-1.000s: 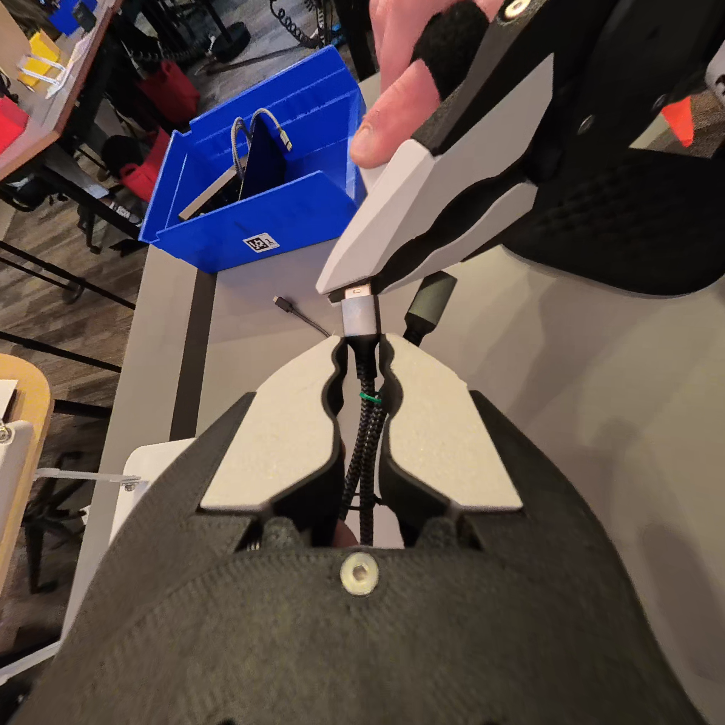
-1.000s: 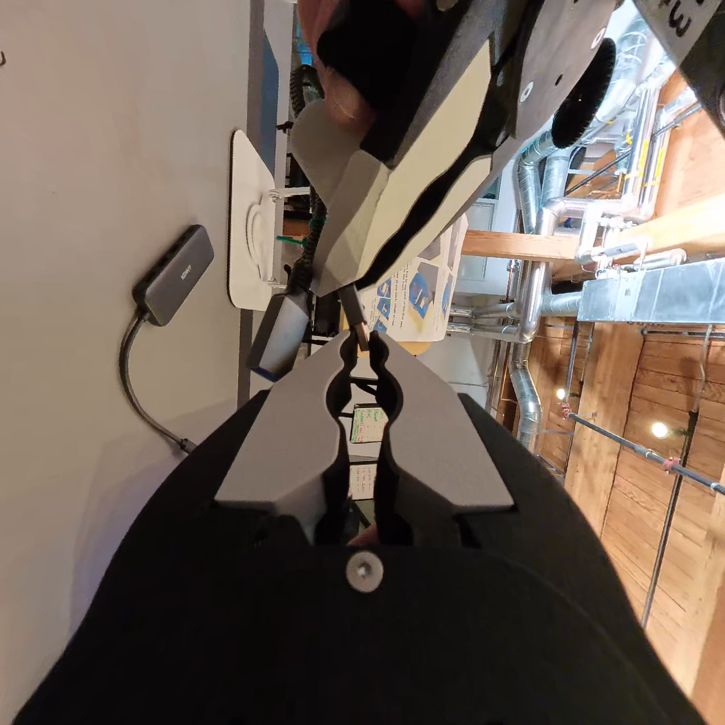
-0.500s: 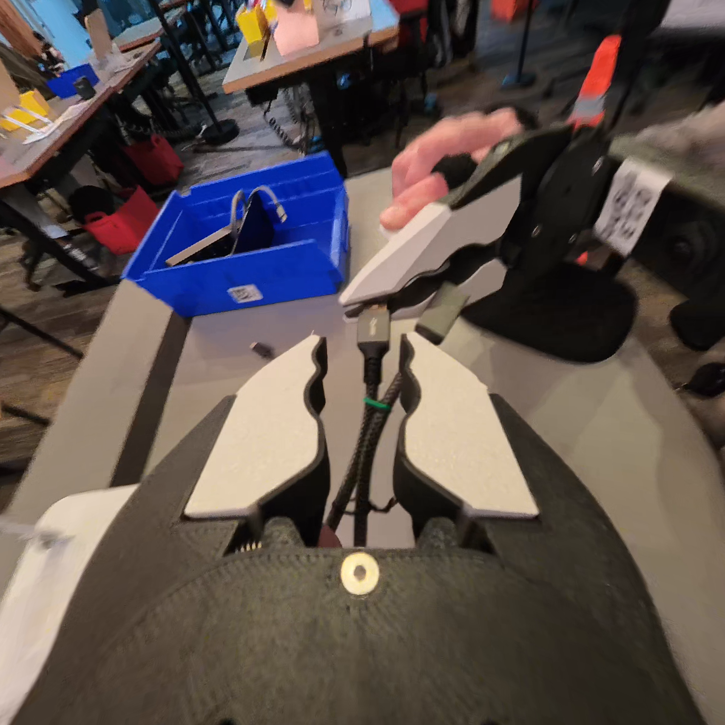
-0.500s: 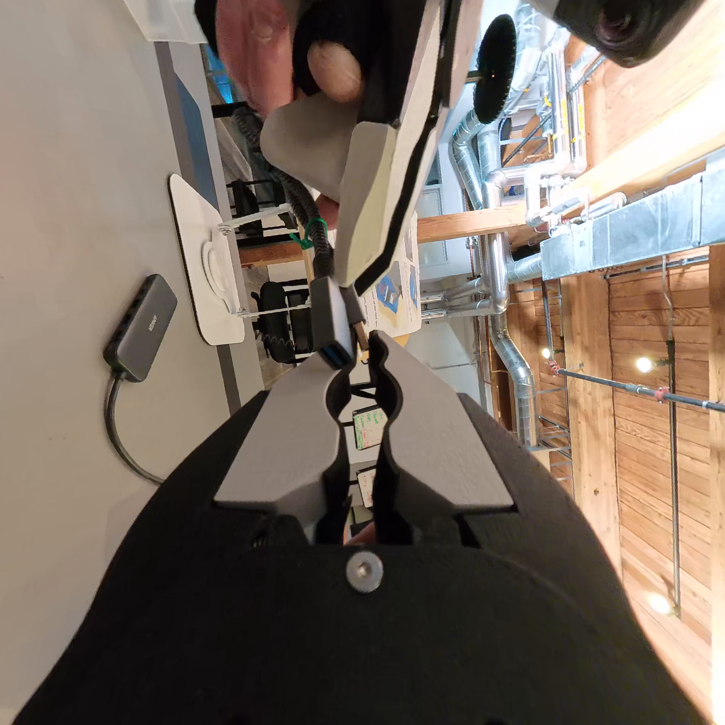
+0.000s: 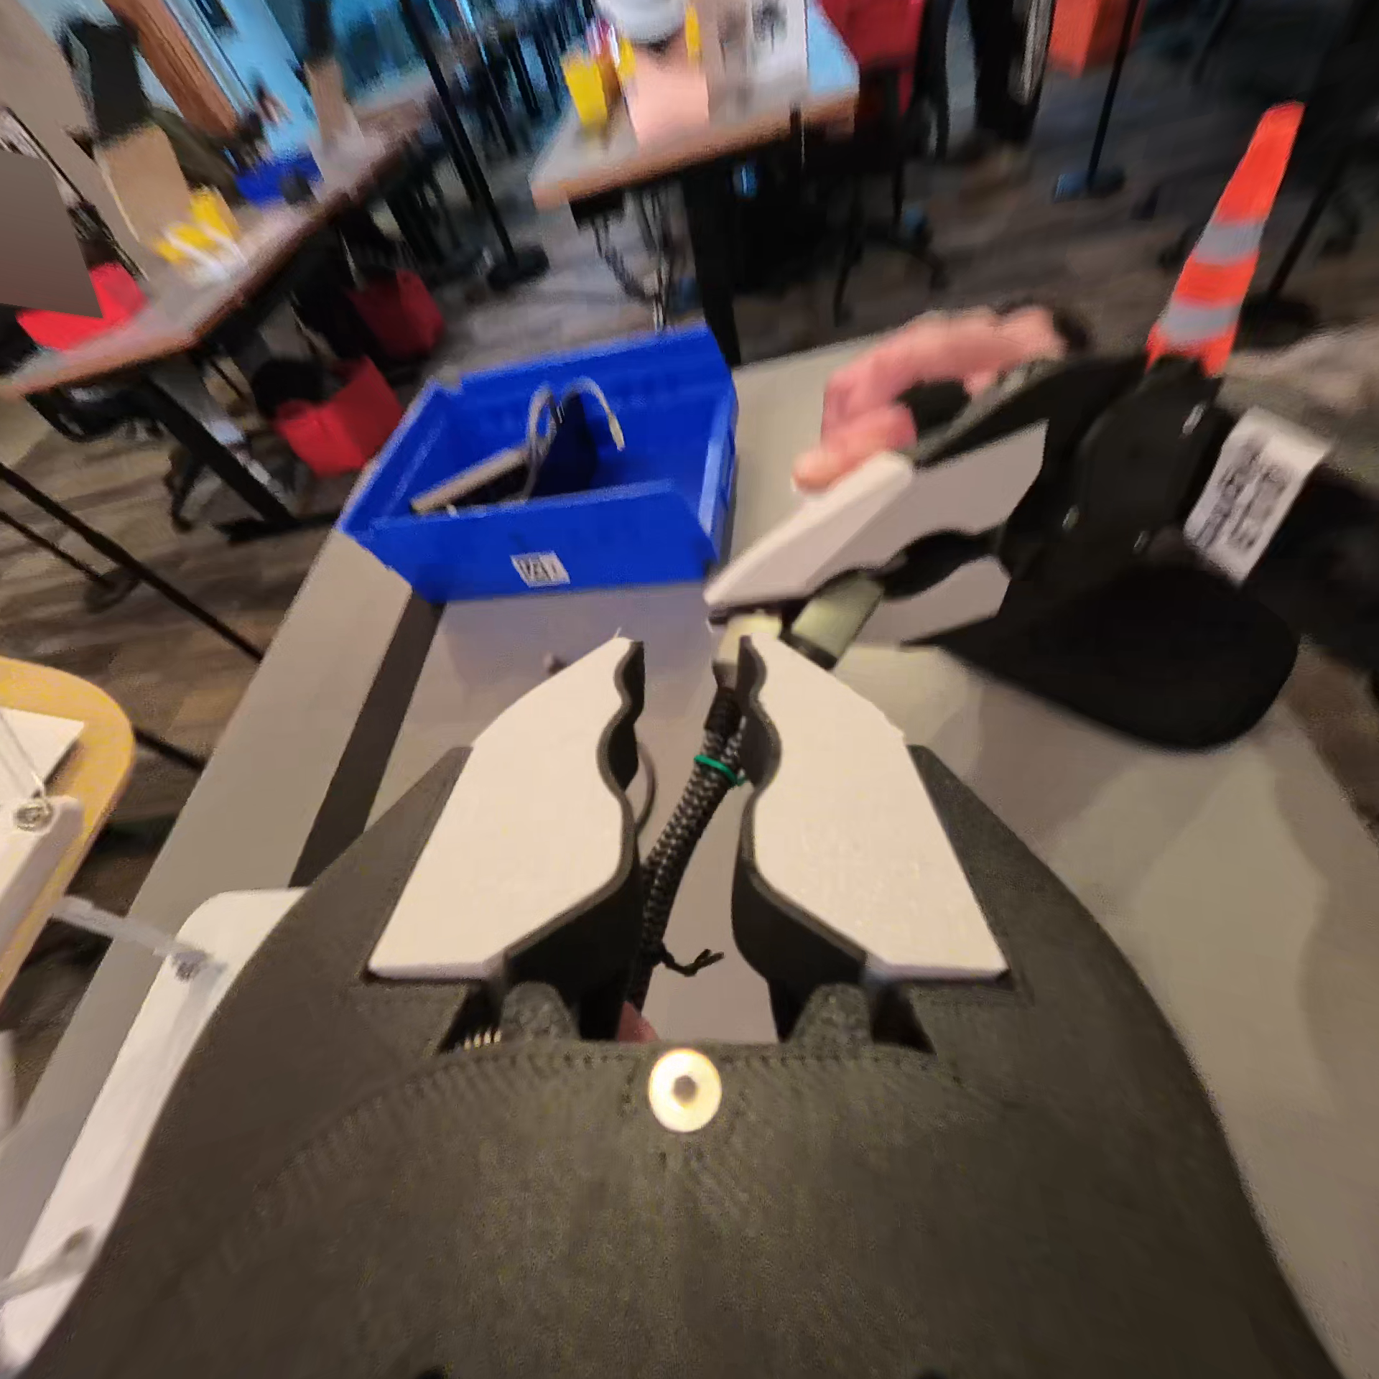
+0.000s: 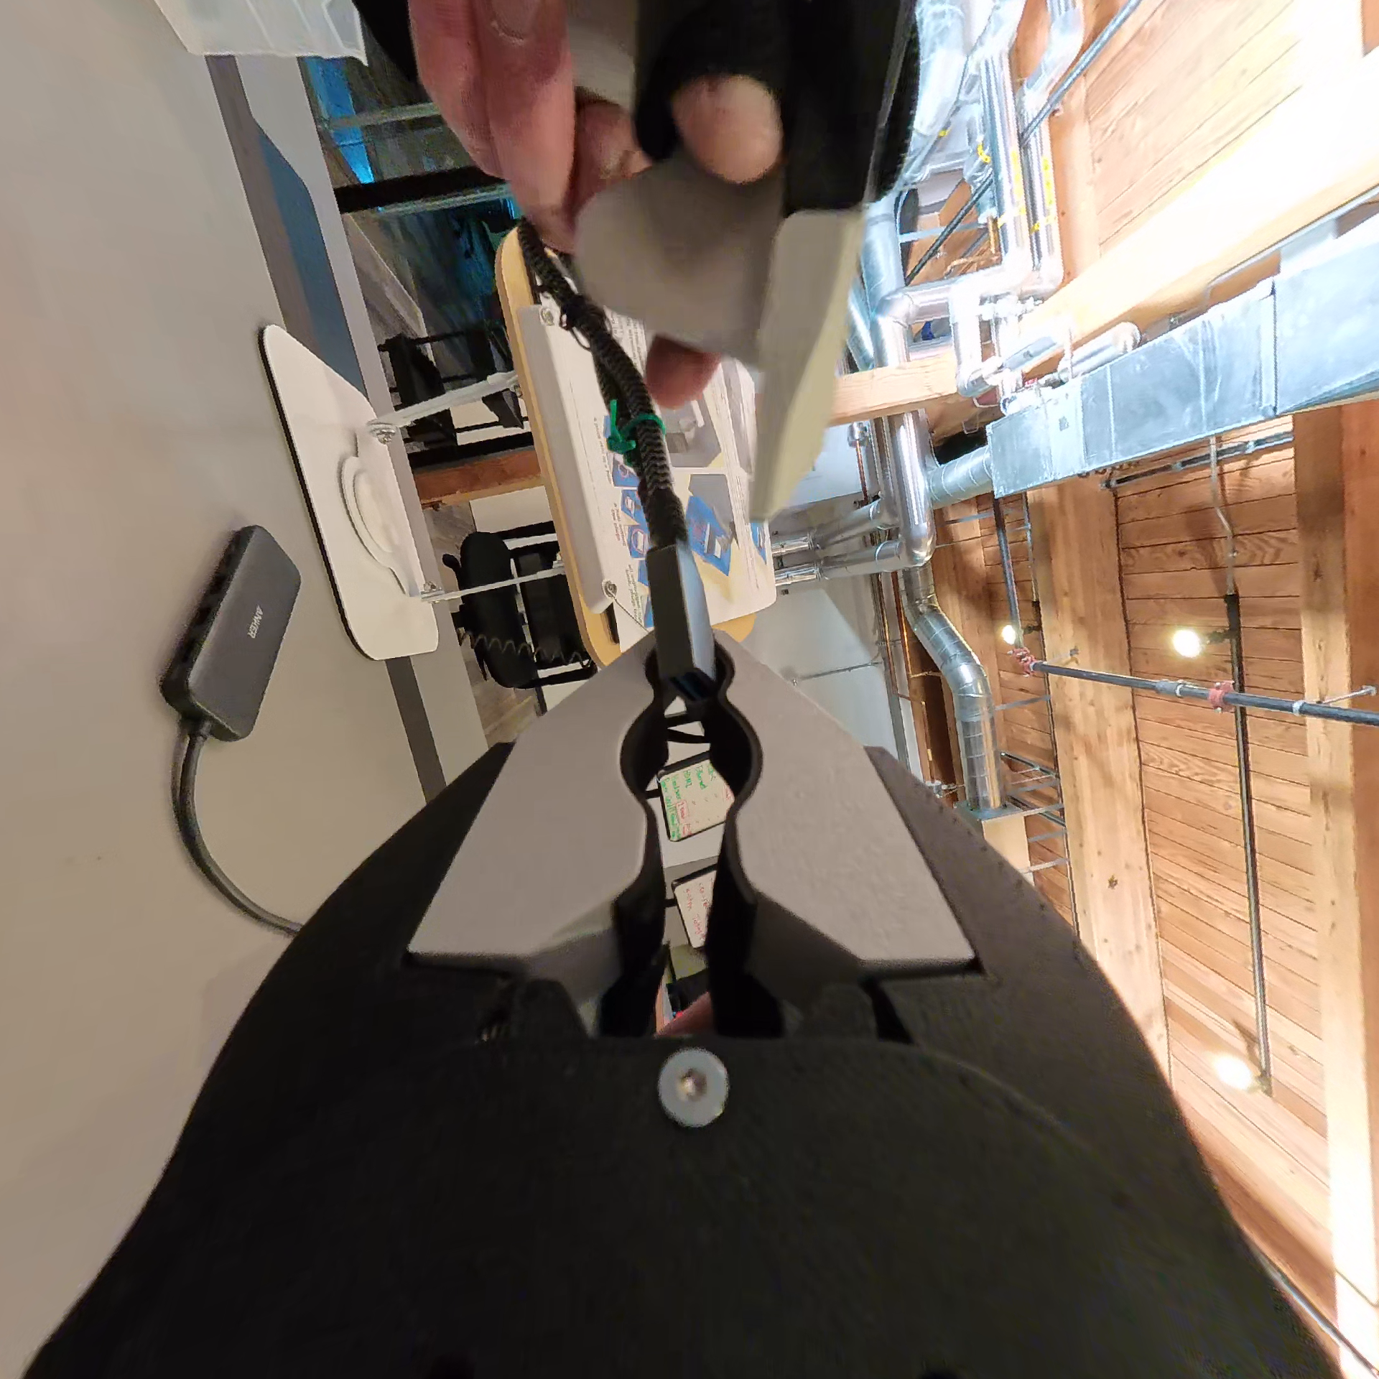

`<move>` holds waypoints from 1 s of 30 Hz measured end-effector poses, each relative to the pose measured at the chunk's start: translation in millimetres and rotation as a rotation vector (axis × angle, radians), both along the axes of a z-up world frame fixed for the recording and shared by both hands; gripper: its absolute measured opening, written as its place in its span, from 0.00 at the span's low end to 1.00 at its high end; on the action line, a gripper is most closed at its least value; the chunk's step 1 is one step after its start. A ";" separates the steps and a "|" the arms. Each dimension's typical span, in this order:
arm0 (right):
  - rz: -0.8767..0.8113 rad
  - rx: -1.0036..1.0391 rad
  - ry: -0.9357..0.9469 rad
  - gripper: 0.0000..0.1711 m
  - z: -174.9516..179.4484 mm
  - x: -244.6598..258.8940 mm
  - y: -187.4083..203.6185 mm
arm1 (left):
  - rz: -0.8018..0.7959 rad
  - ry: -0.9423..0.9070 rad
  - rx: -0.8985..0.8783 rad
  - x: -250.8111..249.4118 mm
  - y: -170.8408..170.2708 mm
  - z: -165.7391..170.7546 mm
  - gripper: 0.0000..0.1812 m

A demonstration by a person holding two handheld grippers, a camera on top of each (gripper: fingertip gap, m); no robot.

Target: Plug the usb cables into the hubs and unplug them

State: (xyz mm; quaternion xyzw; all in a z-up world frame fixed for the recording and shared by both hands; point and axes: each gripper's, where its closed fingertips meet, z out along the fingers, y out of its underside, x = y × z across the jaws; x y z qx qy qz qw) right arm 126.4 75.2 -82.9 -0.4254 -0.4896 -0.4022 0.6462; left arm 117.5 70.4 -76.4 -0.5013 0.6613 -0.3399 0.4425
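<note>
Ok so my right gripper [image 6: 690,664] is pinched down on the metal usb-A plug [image 6: 677,612] right at the tips, jaws nearly closed w/ just the plug's width between them. Left gripper [image 5: 690,657] is spread open, not clamping anything; the braided cable [image 5: 683,813] w/ the green tie just runs loose through the gap, leaning on the right finger.

Landmark = the dark grey hub [image 6: 231,634] lying on the grey table [image 6: 97,373]. In the right wrist view the plug is up in the air, well apart from the hub, not aimed at its ports yet. White pad [image 6: 351,492] sits just beside the hub.

What worries me imo:
- grip is only at the tips, so the plug could twist when I push
- loose cable may drag or snag on the left finger
- the hub isn't held, prob slides away on insert
</note>
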 end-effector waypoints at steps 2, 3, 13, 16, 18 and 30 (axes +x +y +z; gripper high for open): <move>-0.005 -0.008 -0.009 0.01 -3.0 -0.4 2.2 | -0.030 0.068 0.037 4.0 -5.5 -12.1 0.09; 0.001 -0.003 -0.010 0.01 -3.8 -0.8 1.8 | -0.028 0.095 0.047 4.7 -5.1 -12.0 0.09; 0.017 0.004 0.101 0.02 4.6 7.4 -4.5 | -0.075 0.064 0.039 12.5 -13.0 -11.7 0.13; 0.019 -0.001 0.076 0.01 -3.5 6.3 -6.0 | -0.054 0.085 0.020 10.8 -4.9 -17.8 0.24; 0.016 -0.002 0.073 0.01 -4.7 7.5 -7.6 | -0.077 0.105 0.044 3.5 -5.9 -13.5 0.31; 0.081 -0.107 0.354 0.00 8.1 32.7 -1.4 | 0.031 0.094 0.133 -67.6 -22.4 9.4 0.25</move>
